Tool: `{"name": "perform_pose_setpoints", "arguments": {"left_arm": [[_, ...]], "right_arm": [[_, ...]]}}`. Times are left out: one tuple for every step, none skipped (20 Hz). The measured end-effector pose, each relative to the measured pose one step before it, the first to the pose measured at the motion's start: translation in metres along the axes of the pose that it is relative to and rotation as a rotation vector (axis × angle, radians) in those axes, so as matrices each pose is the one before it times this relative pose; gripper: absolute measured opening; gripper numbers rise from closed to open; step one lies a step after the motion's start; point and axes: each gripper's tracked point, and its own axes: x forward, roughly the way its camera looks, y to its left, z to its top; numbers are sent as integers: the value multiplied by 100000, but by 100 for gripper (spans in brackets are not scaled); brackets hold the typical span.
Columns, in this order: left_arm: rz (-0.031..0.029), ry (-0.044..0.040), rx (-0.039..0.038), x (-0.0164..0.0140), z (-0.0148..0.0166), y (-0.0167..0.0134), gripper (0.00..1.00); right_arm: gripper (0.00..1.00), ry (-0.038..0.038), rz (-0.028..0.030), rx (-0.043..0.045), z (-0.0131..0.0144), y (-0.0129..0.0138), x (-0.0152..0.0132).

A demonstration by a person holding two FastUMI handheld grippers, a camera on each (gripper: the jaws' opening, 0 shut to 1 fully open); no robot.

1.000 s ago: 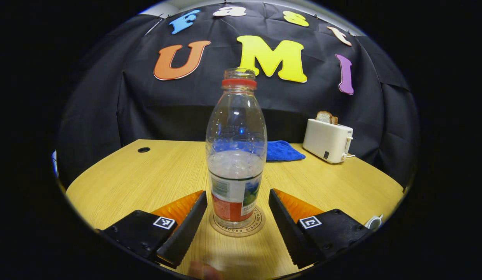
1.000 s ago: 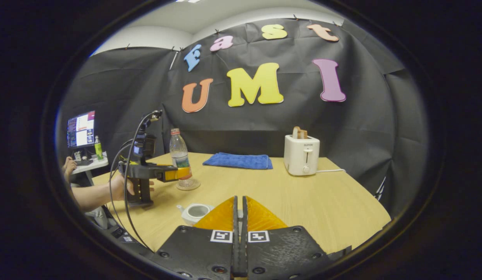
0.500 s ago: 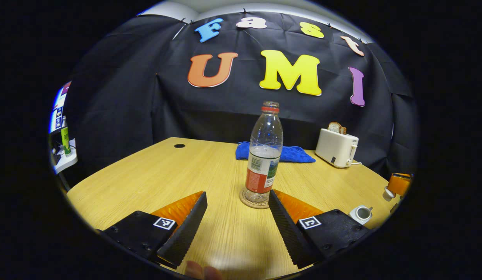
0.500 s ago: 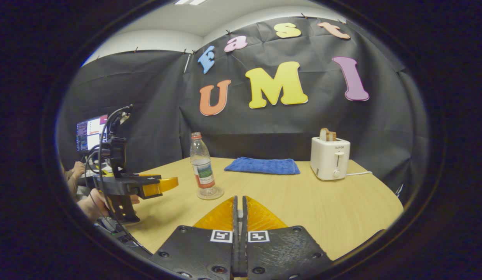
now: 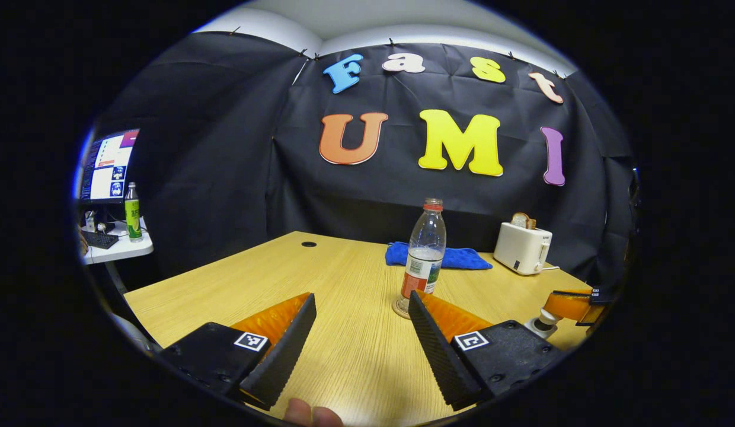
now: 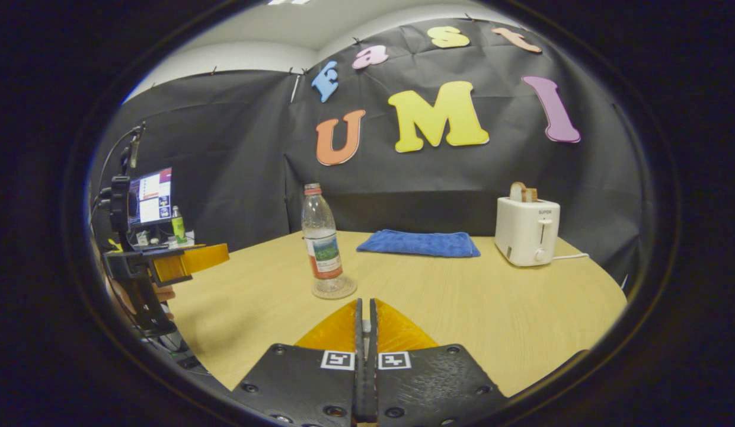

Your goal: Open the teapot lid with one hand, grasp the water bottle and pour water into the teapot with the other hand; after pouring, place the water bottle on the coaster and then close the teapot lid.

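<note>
The clear water bottle [image 5: 425,255], part full and without a cap, stands upright on the round coaster [image 5: 401,310]. My left gripper [image 5: 361,332] is open and drawn back from it, with nothing between its fingers. In the right gripper view the bottle [image 6: 322,243] and coaster [image 6: 334,289] sit ahead, and the left gripper [image 6: 184,261] hangs at the left table edge. My right gripper [image 6: 364,320] is shut on a small white piece, the teapot lid's knob. In the left gripper view it [image 5: 572,303] hovers right over the white teapot [image 5: 538,326]; whether the lid is seated is unclear.
A blue cloth [image 5: 441,256] and a white toaster [image 5: 521,248] with bread stand at the table's back. A cable hole [image 5: 309,244] is in the far left of the tabletop. A side desk with a monitor [image 5: 106,169] and green bottle [image 5: 132,213] lies off to the left.
My left gripper has pulled back and away from the bottle, which stays on the coaster. The right gripper, still shut, has moved over the teapot, which has left its own view.
</note>
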Motion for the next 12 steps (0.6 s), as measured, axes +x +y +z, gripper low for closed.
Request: {"name": "perform_pose_setpoints", "arguments": {"left_arm": [[186,-342,618,-53,32,168,98],[892,147,643,51,65,290,98],[399,375,187,-42,9,220,98],[-130,134,-203,-63,-18,-145,98],[-288,-22,-143,-37,-22,-34,98],[24,275,294,-20,-61,-119,98],[35,-2,240,14,68,-76,98],[-247,-218,53,-22,143,-187,98],[-217,-269,36,-26,177,-184,98],[-197,-197,204,-112,253,-194,98],[-86,-188,318,-37,98,-262,98],[-305,-299,959,-125,200,-262,98]], "right_arm": [[0,452,-106,-195,-322,-53,166],[0,282,-193,-198,-175,-79,85],[0,148,136,-82,-247,-100,7],[0,-659,785,145,-75,46,-49],[0,-122,-206,-281,76,-212,12],[0,295,70,-370,-223,-98,75],[0,788,170,191,-474,-2,85],[0,830,500,284,-429,32,21],[0,-401,508,455,-24,24,-43],[0,-776,-752,-204,246,-95,-41],[0,-684,-132,-442,30,-25,11],[0,344,-51,-478,-13,27,-149]]}}
